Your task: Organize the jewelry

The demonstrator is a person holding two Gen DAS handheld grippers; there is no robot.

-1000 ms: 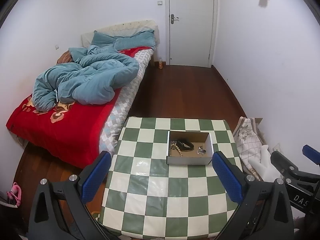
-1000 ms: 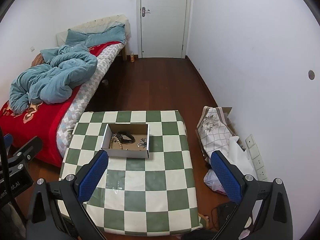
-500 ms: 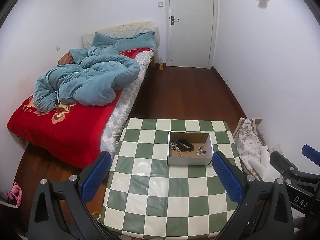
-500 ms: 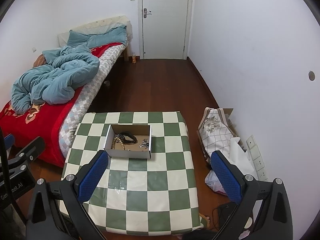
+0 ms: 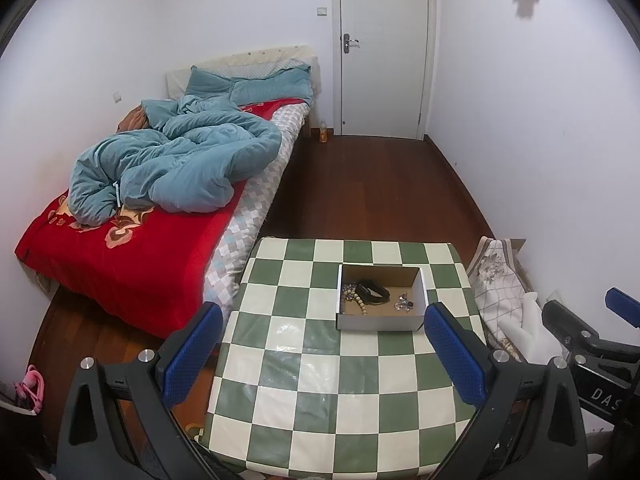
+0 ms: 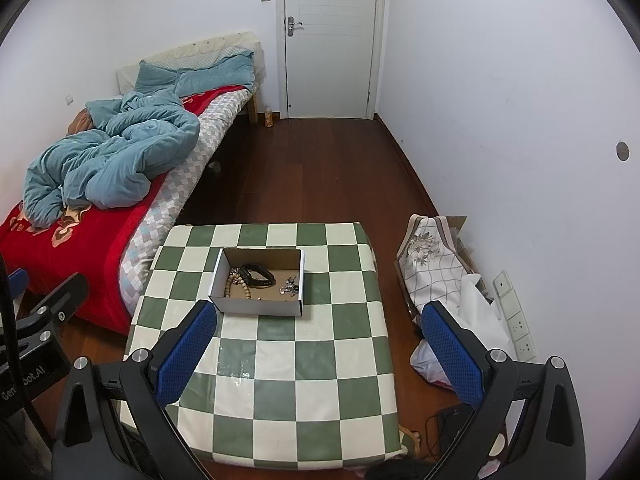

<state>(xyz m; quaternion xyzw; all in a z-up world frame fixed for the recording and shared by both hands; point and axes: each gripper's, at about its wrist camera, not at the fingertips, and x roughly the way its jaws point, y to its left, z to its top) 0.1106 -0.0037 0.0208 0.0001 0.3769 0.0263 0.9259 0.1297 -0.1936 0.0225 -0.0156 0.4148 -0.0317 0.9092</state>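
Note:
A small open cardboard box point(image 5: 379, 322) point(image 6: 258, 306) stands on a green-and-white checked table point(image 5: 320, 392) point(image 6: 288, 380). Inside lie a wooden bead string point(image 5: 357, 303) point(image 6: 240, 286), a black band point(image 5: 374, 291) point(image 6: 258, 274) and small silvery pieces point(image 5: 404, 304) point(image 6: 290, 285). My left gripper point(image 5: 324, 354) is open and empty, high above the table's near half. My right gripper point(image 6: 320, 354) is open and empty, also high above the table. Each gripper shows at the edge of the other's view.
A bed point(image 5: 132, 248) with a red cover and a blue quilt point(image 5: 176, 168) stands left of the table. A patterned bag point(image 6: 430, 264) and white plastic lie by the right wall. A white door point(image 6: 330, 40) is at the far end of the wooden floor.
Both views have shifted slightly; the table and box sit a little lower and further right in frame. The grippers stay open and empty.

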